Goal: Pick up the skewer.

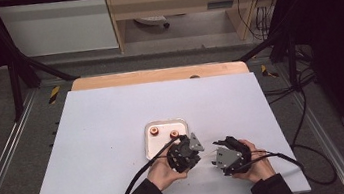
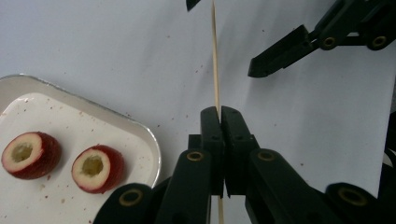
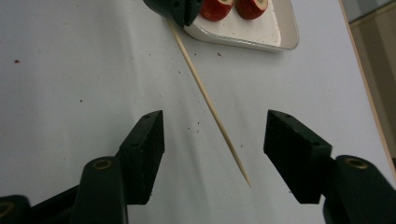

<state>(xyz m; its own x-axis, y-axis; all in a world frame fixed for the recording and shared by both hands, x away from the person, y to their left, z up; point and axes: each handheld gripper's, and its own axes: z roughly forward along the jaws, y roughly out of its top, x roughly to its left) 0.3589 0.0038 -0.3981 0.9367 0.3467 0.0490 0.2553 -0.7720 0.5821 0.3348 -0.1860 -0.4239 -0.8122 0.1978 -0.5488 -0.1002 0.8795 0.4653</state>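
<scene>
2 handheld grippers sit close together near my edge of the white table (image 1: 112, 120), and I am watching them through 3 cameras. My left gripper (image 2: 220, 116) is clenched on a thin wooden skewer (image 2: 215, 56): in the left gripper view its 2 black jaws meet with the stick pinched between their tips, and the skewer runs straight ahead from them across the table top. Off to the left of those jaws, just beside them, lies a shallow white tray (image 2: 152, 144) with a metal rim, holding 2 red fruit pieces (image 2: 95, 169) with hollowed pale centres, side by side and apart from each other. Ahead and to the right of the left jaws, I see one jaw of the other gripper hanging just beside the skewer without touching it. My right gripper (image 3: 212, 135) is released: in the right gripper view its 2 jaws stand well apart, with the pointed free end of the skewer lying between them, nearer the right jaw, touching neither pad. From there the stick slants up and away to the left gripper's closed tips, and the tray sits just beyond them. In the high view, a hand holds each gripper, the left one at the tray's near corner, the right one just to its side.
</scene>
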